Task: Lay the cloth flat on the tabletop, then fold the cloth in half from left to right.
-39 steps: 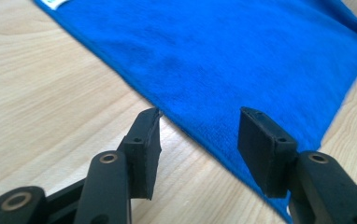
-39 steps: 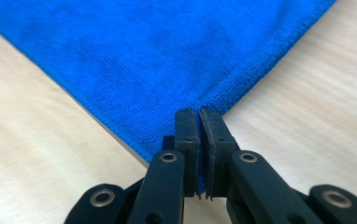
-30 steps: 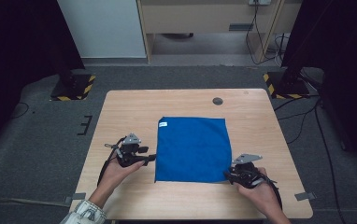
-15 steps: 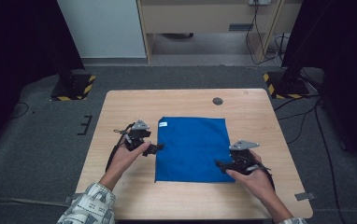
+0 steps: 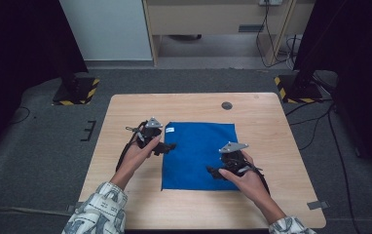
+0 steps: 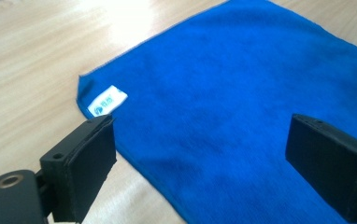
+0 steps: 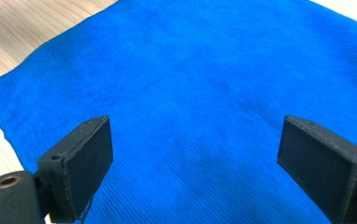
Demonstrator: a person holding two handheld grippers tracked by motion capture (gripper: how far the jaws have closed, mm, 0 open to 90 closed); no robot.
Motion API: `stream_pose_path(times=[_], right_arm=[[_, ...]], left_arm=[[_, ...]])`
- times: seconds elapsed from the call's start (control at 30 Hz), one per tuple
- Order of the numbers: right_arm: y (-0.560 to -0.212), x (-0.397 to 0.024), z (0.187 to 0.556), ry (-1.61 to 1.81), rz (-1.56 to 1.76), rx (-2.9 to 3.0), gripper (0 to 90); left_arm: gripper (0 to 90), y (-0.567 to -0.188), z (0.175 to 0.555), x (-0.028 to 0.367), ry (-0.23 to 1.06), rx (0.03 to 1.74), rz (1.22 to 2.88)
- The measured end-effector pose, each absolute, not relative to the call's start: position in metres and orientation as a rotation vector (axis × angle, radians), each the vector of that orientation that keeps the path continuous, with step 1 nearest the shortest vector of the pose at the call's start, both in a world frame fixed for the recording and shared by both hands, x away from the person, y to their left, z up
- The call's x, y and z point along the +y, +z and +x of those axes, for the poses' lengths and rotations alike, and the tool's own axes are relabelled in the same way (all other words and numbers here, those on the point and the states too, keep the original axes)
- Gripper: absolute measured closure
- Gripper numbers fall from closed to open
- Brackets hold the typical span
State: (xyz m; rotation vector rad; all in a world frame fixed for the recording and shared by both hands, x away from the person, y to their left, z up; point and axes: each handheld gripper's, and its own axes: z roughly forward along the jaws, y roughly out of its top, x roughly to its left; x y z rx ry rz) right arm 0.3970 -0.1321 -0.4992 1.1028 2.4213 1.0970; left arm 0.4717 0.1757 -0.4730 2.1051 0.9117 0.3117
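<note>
both grippers farther up blue cloth [image 5: 198,156], white tag [image 6: 107,101] unreadable

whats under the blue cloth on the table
The blue cloth lies flat on the wooden table, with bare wood showing all round it. It shows no bulge, but anything thin beneath would be covered. A white label sits on top near one corner.
</note>
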Motion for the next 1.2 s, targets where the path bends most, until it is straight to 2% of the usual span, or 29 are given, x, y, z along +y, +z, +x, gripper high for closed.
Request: stream_pose_path(times=[0.37,1.1,1.2], right_arm=[[-0.498,-0.101,0.400,1.112,1.058,2.455,13.9],[-0.507,-0.021,0.395,1.179,0.919,2.567,19.4],[-0.507,-0.010,0.392,1.174,0.891,2.576,22.7]], left_arm=[[8.3,-0.475,0.479,0.172,0.313,0.923,2.123],[9.1,-0.452,0.509,0.174,0.310,0.914,2.101],[9.1,-0.450,0.511,0.173,0.321,0.913,2.099]])
